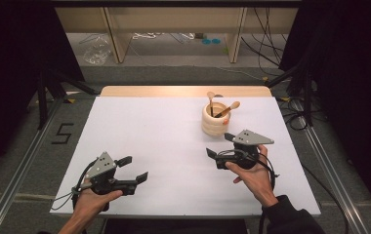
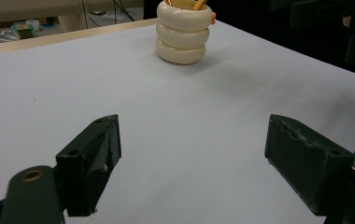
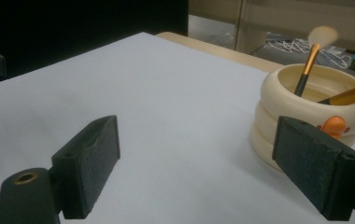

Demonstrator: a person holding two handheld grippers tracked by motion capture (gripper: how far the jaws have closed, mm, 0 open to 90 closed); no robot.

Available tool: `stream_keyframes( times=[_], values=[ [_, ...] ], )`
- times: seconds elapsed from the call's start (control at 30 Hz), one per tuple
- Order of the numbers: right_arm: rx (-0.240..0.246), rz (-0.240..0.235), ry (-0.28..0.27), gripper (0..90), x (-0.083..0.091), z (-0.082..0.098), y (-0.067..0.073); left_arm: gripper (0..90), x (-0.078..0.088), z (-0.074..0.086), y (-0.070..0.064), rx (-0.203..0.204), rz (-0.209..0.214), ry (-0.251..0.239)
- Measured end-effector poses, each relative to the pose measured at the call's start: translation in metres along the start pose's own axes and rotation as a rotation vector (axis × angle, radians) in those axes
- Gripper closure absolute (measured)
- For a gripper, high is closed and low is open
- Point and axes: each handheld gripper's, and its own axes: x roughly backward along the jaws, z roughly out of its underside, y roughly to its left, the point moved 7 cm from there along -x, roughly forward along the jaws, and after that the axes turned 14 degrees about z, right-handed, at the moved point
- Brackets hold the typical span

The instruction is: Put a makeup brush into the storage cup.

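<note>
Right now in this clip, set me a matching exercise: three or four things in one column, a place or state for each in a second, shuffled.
Things:
1. cream holder
2. makeup brushes
3. left gripper
4. right gripper

Places or states:
A. open, at the table's near left
B. standing in the holder
C. open, just in front of the holder
D. on the white table, right of centre

Pairs: 1-D, 2-B, 3-A, 4-C

The high view looks forward and down over the whole white worktop (image 1: 174,146). Each gripper view sits low, close above the worktop, looking out between its own fingers. All 3 views share the cream ringed pot (image 1: 215,119) (image 2: 183,31) (image 3: 306,116).
</note>
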Motion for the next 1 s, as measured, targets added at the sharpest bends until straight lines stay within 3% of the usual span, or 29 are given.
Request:
stream_keyframes(
  times=[0.53,0.7,0.77,1.0],
  values=[
    [-0.009,-0.014,0.006,16.1,0.02,0.013,0.008,18.4,0.0,0.0,0.0,-0.004,-0.002,0.001],
    [-0.022,-0.042,0.025,16.1,0.025,0.018,0.011,18.4,0.001,0.0,0.0,-0.005,-0.002,0.002],
    [-0.016,-0.023,0.009,16.1,0.026,0.019,0.011,18.4,0.0,0.0,0.0,-0.005,-0.002,0.001],
    [-0.019,-0.036,0.031,16.1,0.032,0.025,0.014,18.4,0.001,0.0,0.0,-0.004,0.002,-0.004]
  ],
)
